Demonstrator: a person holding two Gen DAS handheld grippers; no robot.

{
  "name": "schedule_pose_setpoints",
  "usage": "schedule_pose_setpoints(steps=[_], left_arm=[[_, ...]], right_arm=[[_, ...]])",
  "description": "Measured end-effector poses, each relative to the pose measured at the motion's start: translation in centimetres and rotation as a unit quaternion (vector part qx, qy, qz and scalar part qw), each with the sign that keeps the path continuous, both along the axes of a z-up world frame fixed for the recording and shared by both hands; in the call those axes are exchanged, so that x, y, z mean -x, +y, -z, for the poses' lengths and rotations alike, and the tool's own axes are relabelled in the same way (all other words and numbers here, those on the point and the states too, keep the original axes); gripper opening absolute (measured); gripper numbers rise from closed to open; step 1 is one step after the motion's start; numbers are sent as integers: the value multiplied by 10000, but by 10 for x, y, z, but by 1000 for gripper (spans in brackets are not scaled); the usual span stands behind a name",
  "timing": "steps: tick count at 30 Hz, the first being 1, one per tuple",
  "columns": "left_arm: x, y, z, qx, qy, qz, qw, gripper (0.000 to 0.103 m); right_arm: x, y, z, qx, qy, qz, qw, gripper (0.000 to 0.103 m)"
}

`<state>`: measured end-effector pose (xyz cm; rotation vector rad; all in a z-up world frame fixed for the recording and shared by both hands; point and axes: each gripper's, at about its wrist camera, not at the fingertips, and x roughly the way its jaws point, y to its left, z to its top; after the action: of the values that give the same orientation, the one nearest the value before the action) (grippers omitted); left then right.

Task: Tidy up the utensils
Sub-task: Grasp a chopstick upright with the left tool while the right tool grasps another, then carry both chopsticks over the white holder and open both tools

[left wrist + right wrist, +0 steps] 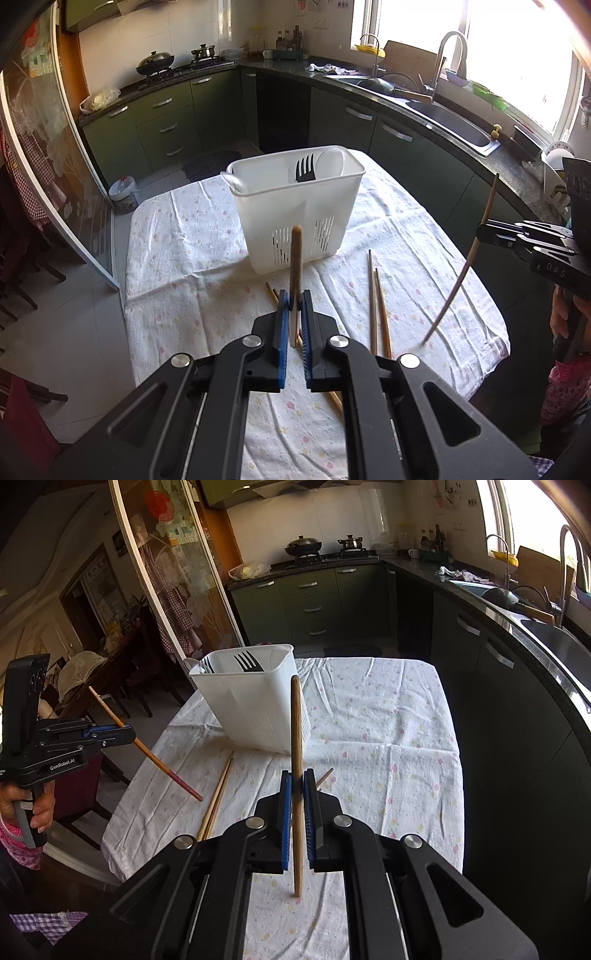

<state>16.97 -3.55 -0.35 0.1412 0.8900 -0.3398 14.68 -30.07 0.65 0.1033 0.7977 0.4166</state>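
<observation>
A table draped in a wrinkled white cloth with small pastel flowers (207,236) stood in a kitchen of dark green cabinets (166,114), with a dark stone counter, a steel sink (454,122) under a bright window and a lidded black wok on the hob (155,61). A glass sliding door with frosted leaf patterns (173,576) closed off the dining room.

Toward the far end of the cloth stood a white plastic utensil caddy with slotted sides (295,206), holding a black plastic fork (306,169) tines-up beside a white spoon. Loose wooden chopsticks (378,306) lay on the cloth nearer the camera, between the two tools.

The left gripper (294,301) was clamped on a wooden chopstick with a reddish tip (147,753), held aslant above the cloth. The right gripper (297,786) pinched a plain wooden chopstick (296,775) roughly upright, in front of the caddy.

"GenRobot.AI" was printed on the left tool's body, and "DAS" on the right one.
</observation>
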Motion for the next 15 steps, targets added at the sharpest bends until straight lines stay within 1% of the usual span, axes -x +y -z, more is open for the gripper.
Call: schedule_pose_setpoints(steps=[3,6,10,15], left_arm=[[-2,-6,-18,51,-134,63,9999,6],[-5,-13,-39,47,-361,104,9993,6],[-13,-21,-70,99,-636,111,9979,6],[-26,-26,-108,214,-1042,54,9943,6]], right_arm=[[-4,3,-17,-86,-199,-20,9998,7],[-9,9,-41,-167,-403,-130,9990,7],[-15,18,-82,-192,-742,-224,9968,7],[-27,31,-135,-214,-1197,-207,9924,7]])
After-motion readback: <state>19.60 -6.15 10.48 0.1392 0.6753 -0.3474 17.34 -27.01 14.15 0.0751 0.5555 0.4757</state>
